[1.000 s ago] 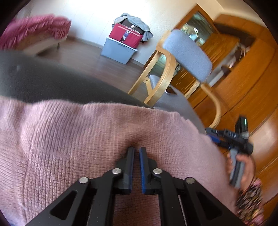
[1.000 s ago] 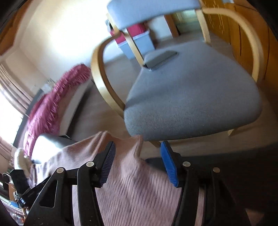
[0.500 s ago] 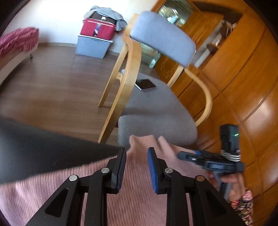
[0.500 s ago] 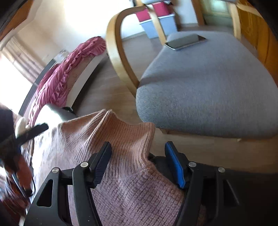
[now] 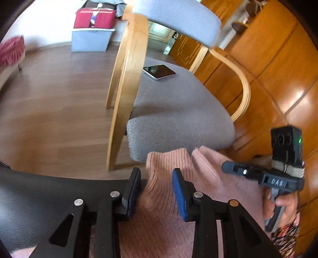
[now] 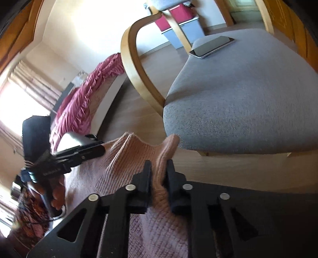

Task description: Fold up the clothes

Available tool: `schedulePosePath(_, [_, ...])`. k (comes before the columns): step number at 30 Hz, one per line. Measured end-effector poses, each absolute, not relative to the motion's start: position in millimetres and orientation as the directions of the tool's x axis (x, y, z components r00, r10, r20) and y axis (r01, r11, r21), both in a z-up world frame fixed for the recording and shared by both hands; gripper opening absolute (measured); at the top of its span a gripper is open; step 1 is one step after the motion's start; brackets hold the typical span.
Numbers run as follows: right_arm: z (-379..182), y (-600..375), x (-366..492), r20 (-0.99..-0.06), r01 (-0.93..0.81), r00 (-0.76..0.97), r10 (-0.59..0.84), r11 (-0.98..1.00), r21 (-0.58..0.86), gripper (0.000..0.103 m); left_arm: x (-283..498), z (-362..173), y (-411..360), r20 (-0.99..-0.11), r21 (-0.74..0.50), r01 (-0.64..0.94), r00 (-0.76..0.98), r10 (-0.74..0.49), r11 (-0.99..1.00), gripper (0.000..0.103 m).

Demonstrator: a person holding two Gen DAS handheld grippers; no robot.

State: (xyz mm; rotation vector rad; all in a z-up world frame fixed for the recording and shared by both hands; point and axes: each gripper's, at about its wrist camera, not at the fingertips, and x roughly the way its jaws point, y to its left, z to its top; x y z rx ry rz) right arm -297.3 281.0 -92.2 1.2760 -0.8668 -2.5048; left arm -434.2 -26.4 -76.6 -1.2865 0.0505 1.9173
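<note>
The right gripper [image 6: 158, 170] pinches a raised edge of the pink knit sweater [image 5: 165, 228] between its fingers, while the left gripper's [image 5: 156, 190] fingers, spread around the neighbouring edge, likely need closing before any fold.

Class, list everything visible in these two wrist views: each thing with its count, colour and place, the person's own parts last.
sweater: one, pink, on black surface
black surface: one, under sweater
armchair: one, grey cushions, wood frame, ahead
phone: one, dark, on seat
storage box: one, grey-blue, by wall
red bag: one, atop box
ruffled cover: one, crimson, on bed
left tongs: open, around sweater
right tongs: shut on sweater
right hand: one, holding handle
</note>
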Motion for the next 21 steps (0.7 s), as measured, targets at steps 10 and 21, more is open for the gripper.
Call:
schedulePosePath(10, [-94,286,-295,-0.599,-0.056,-0.639,-0.483,-0.747,0.662,0.010,-431,-87,1,-0.818,-0.322,-0.668,-0.160,0.552,-0.671,0.052])
schedulePosePath(21, [-89,293,-287,-0.538,-0.041,-0.685,-0.491,-0.711,0.702,0.009,-450,-93,-29,-0.732,-0.513,-0.564,-0.107,0.673,-0.647,0.004])
